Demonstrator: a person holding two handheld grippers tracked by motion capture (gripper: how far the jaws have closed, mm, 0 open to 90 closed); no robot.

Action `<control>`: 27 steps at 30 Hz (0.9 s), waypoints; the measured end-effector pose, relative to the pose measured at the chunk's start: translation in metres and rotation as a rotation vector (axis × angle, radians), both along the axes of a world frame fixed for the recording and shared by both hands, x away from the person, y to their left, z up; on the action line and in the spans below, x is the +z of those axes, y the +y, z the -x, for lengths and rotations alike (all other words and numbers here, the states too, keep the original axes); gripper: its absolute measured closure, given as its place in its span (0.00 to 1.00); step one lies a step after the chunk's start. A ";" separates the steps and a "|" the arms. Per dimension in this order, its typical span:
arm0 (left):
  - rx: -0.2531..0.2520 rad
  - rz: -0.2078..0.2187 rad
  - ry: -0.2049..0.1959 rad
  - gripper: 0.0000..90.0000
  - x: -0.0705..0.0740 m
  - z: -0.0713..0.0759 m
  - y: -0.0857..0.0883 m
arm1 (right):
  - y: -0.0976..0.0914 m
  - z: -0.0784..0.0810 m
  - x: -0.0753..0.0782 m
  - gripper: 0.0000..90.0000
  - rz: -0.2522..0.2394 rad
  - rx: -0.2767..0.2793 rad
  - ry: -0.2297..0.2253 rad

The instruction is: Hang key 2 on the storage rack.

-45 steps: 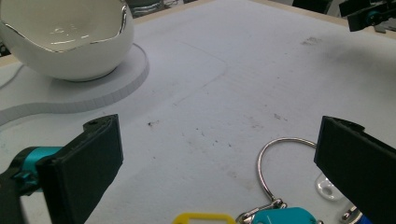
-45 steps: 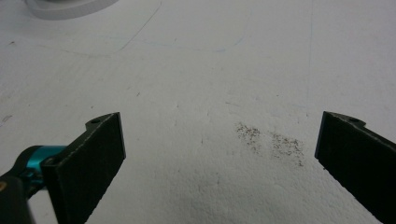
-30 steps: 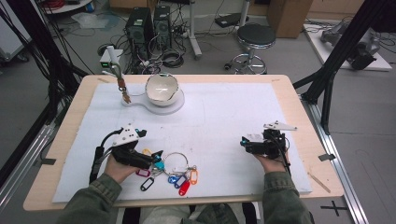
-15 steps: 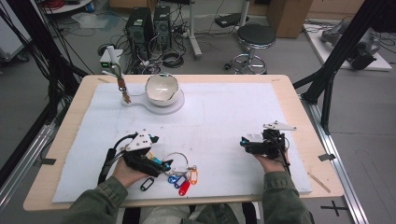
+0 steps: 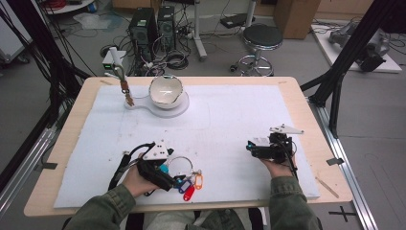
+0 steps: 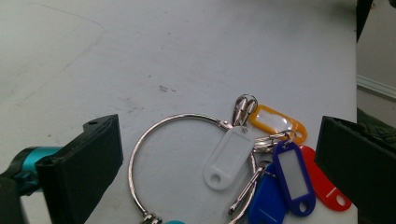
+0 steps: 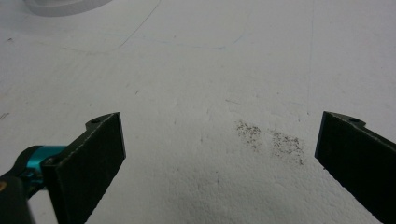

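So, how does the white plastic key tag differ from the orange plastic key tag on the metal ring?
The white plastic key tag lies nearly upright in the left gripper view, inside the large metal ring; the orange plastic key tag lies slanted, outside it. The white one overlaps the ring wire; the orange one does not. Both have the same rounded shape.

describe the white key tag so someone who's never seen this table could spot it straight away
On the white sheet covering the table, look at the near edge where the left gripper hangs open over a big metal ring with coloured tags. The white key tag lies across that ring's right side. It is the one pale tag; its neighbours are orange, blue and red.
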State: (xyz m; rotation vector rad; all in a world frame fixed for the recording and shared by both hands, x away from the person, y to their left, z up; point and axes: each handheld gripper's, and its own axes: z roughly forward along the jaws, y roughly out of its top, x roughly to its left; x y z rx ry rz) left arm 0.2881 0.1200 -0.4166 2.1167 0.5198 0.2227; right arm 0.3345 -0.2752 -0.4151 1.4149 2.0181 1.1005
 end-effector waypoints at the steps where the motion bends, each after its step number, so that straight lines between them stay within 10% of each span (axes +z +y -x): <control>1: -0.004 -0.002 0.007 0.02 -0.001 0.000 -0.001 | 0.000 0.000 0.000 0.01 0.000 0.001 -0.001; 27: -0.111 -0.108 0.117 0.04 -0.011 0.006 -0.022 | 0.001 0.000 -0.001 0.01 0.004 0.003 0.002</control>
